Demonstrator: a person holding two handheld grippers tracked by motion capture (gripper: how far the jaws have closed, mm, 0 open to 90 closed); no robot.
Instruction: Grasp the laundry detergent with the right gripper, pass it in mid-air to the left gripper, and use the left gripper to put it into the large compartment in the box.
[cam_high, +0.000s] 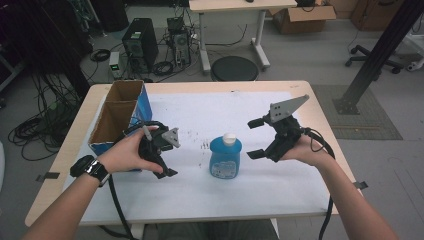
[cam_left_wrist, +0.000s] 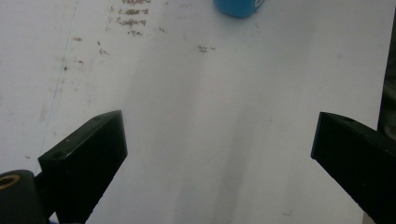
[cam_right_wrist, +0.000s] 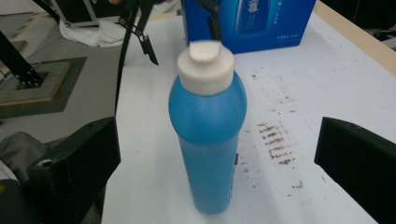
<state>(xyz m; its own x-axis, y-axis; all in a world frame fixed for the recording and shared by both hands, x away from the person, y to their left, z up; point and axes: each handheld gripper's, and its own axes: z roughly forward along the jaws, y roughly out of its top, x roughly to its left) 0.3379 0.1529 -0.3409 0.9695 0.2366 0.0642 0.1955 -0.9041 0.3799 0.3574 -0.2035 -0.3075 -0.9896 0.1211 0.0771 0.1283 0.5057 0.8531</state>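
Bottle (cam_high: 225, 157) stands upright at the centre of the high view, on the white sheet (cam_high: 250, 190) that covers the bench (cam_high: 70, 150). Its long axis is vertical; the white cap (cam_high: 229, 138) points up and the base rests on the sheet. The body is blue.

Left hand-held gripper (cam_high: 165, 159) is at centre left of the high view, near the bottle but apart from it, held in the person's left hand (cam_high: 127, 152). Its jaws are spread wide and hold nothing. Right hand-held gripper (cam_high: 256, 138) is at centre right, just beside the bottle and not touching it, jaws wide and empty, with its grey plate (cam_high: 287, 106) on top. An open box (cam_high: 117, 117) with blue sides stands at the left edge of the sheet, behind the left hand.

In the left gripper view the two black jaws rise at lower left and lower right with bare sheet (cam_left_wrist: 210, 116) between them. The bottle's base (cam_left_wrist: 238, 7) is cut off by the top edge, and dark smudges (cam_left_wrist: 130, 21) lie at upper left.

In the right gripper view the bottle (cam_right_wrist: 208, 135) stands at centre frame, between the two wide jaws but beyond them, and its whole height is visible. The cap (cam_right_wrist: 205, 65) is blurred. This view shows the printed blue face of the box (cam_right_wrist: 252, 23) at top centre and brown specks (cam_right_wrist: 275, 140) on the sheet to the right of the bottle. The floor mat (cam_right_wrist: 32, 88) appears at upper left.
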